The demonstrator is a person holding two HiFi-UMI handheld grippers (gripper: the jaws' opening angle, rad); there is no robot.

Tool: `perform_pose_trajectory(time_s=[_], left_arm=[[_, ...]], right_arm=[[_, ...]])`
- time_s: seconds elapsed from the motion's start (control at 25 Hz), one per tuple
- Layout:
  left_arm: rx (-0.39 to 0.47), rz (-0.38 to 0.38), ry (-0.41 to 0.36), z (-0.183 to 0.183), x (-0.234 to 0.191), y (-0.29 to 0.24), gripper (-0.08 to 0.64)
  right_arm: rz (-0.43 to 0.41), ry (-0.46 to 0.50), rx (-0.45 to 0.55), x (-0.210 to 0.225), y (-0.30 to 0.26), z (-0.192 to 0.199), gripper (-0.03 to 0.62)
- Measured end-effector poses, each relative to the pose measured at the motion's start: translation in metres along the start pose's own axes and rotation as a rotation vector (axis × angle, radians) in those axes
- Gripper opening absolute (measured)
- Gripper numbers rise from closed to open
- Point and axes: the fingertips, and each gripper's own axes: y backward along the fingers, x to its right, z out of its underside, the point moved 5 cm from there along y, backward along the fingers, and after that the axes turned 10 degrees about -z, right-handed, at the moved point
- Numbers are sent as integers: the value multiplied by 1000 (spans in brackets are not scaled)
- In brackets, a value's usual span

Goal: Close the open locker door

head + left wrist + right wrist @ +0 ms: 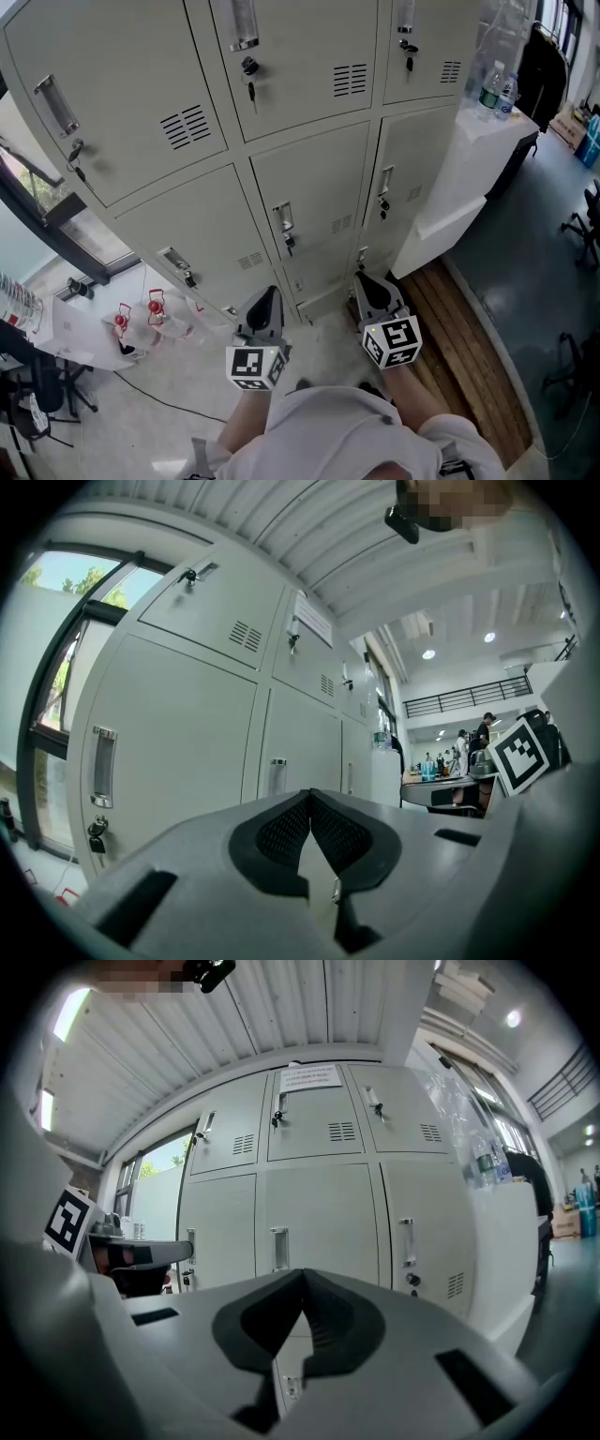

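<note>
A bank of grey metal lockers (309,178) fills the head view; every door that shows lies flush with its frame, each with a recessed handle and a key in its lock. My left gripper (265,302) and right gripper (368,284) are held low, side by side, a short way in front of the bottom row, touching nothing. The left gripper (309,796) has its jaws together with nothing between them and faces the lockers (178,724) at a slant. The right gripper (302,1274) is shut and empty too, facing the lockers (319,1204) squarely.
A white cabinet (469,178) with water bottles (495,89) on top stands against the lockers' right end. A window (37,197) is at the left, with a low white table (94,328) holding red items below it. Office chairs (586,225) stand far right, beside a strip of wooden flooring (469,347).
</note>
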Motion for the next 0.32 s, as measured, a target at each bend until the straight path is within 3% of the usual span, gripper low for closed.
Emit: perform_pose_trajectory(time_s=[0.32], left_arm=[[-1, 11, -10, -1, 0, 3, 8]], right_arm=[[5, -8, 3, -4, 3, 1, 12]])
